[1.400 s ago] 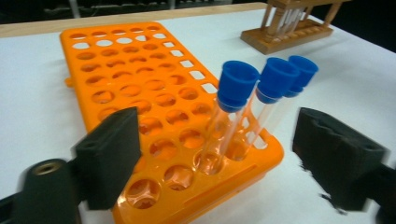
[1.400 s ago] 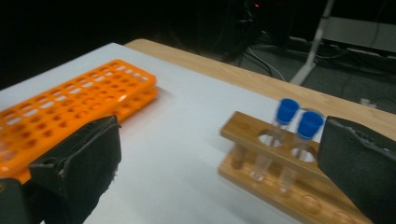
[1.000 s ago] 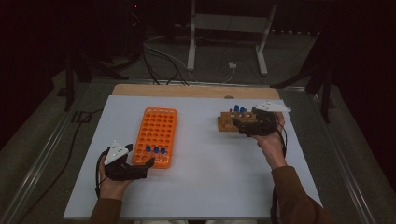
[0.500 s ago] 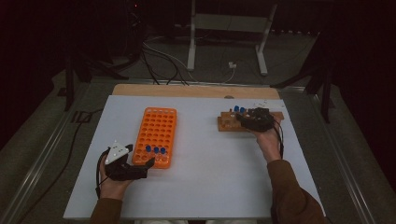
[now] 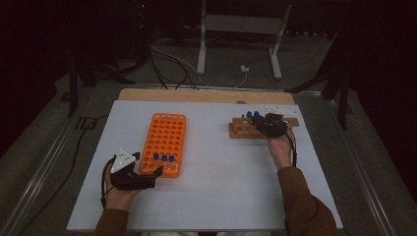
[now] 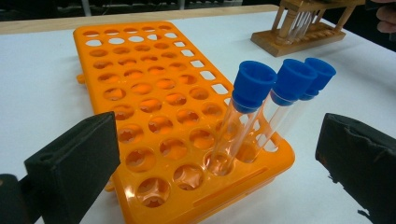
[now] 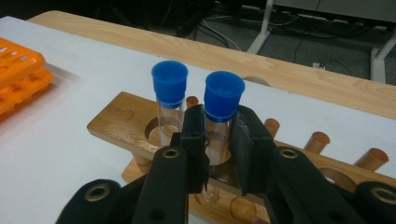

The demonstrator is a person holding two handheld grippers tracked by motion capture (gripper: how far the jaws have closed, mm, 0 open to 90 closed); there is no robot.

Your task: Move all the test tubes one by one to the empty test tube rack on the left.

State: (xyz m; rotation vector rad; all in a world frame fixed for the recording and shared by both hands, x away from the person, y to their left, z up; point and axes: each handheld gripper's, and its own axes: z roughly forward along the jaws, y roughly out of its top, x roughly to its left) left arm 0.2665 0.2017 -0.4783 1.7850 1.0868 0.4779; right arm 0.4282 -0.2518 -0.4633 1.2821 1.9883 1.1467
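A wooden rack (image 5: 241, 130) stands at the table's far right and holds two blue-capped test tubes. My right gripper (image 5: 263, 124) is down at it. Its jaws have just been closing, and in the right gripper view (image 7: 218, 126) the pads now press on the right-hand tube (image 7: 223, 98), below its cap. The other tube (image 7: 169, 88) stands free beside it. The orange rack (image 5: 164, 142) lies left of centre with three capped tubes (image 6: 261, 107) in its near corner. My left gripper (image 5: 153, 178) rests open at that corner, jaws wide on either side of those tubes (image 6: 217, 158), not touching them.
A wooden board (image 5: 206, 96) runs along the white table's far edge. Beyond it are cables and metal stand legs (image 5: 201, 44) on the dark floor. Bare white tabletop (image 5: 216, 172) lies between the two racks.
My right hand has come in a little over the wooden rack and sunk, and its jaws have closed on a tube. The left hand and orange rack are as before.
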